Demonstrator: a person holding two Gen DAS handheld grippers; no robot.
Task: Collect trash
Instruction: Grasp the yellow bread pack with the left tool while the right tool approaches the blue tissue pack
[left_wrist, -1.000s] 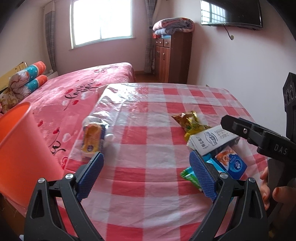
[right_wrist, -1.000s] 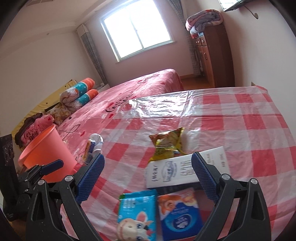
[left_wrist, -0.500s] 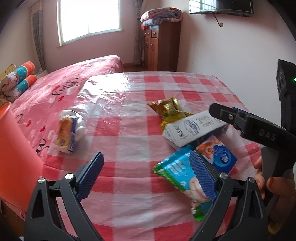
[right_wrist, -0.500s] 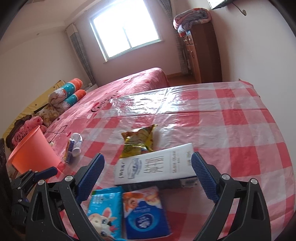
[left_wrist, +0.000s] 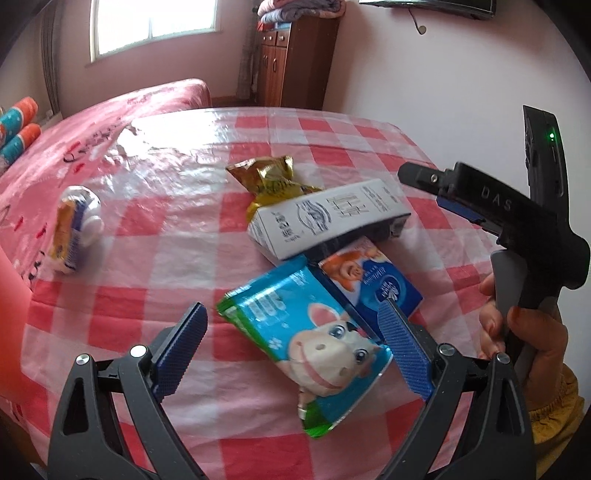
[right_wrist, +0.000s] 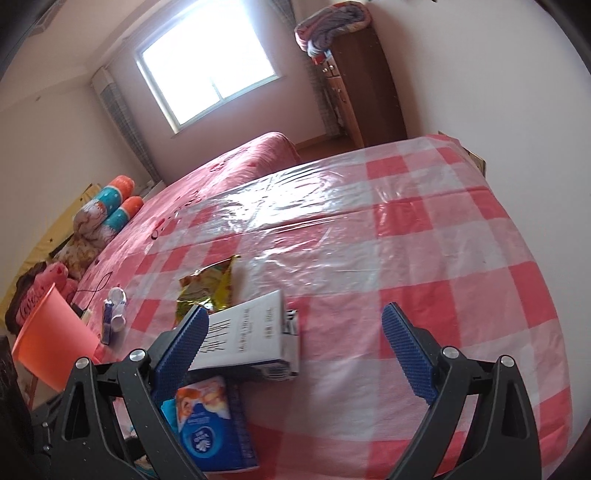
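Five trash items lie uncollected on the worktop (left_wrist: 155, 236), none visibly in the orange bin (right_wrist: 51, 341); left gripper (left_wrist: 295, 350) and right gripper (right_wrist: 295, 345) jaws open, empty.

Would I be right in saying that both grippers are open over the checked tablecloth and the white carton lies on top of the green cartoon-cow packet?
Not quite. In the left wrist view the white carton rests partly on the gold snack bag and the blue tissue pack, not on the green cartoon-cow packet. The left gripper and right gripper are indeed open over the checked tablecloth.
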